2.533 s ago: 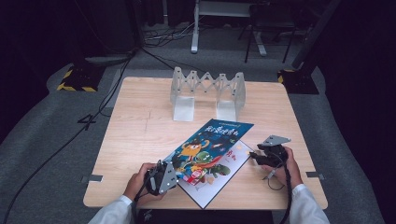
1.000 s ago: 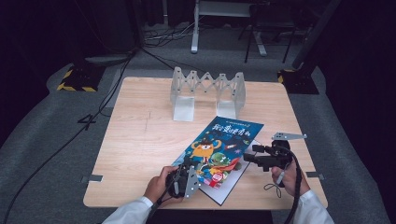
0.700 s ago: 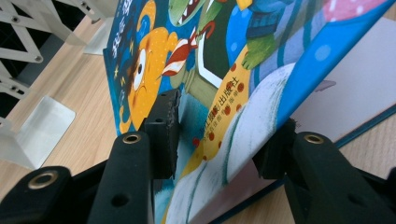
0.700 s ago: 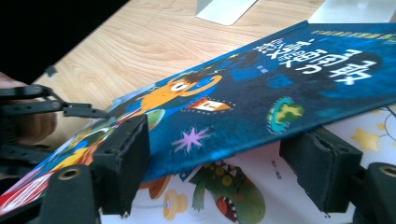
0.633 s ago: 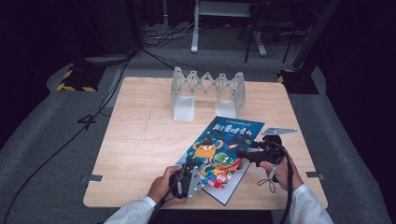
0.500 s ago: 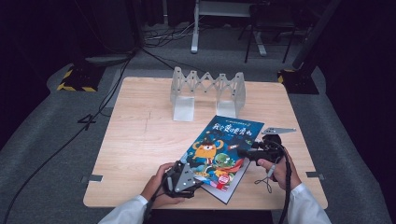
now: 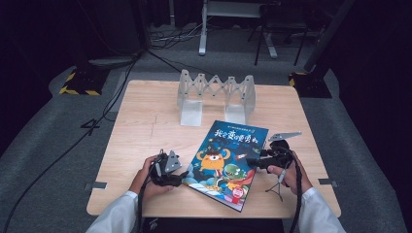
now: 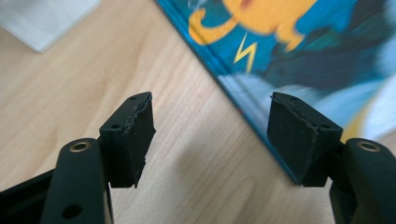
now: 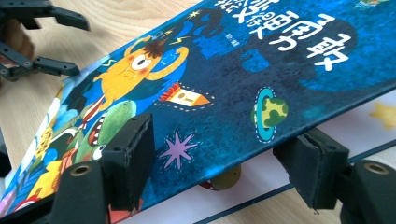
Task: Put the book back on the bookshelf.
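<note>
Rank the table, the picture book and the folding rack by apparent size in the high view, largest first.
1. Table.
2. Picture book.
3. Folding rack, though it stands farther from the camera, so its gap to the book is unsure.

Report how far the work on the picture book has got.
Done: the picture book lies on the table between both grippers. In hand: in the right gripper view the front cover is lifted off the first page, the right gripper open astride its edge. The left gripper, just opened, holds nothing at the spine. Left: swinging the cover fully open.

Dark studio: floor cables (image 7: 73, 141), hazard-taped stand bases (image 7: 77, 82)
</note>
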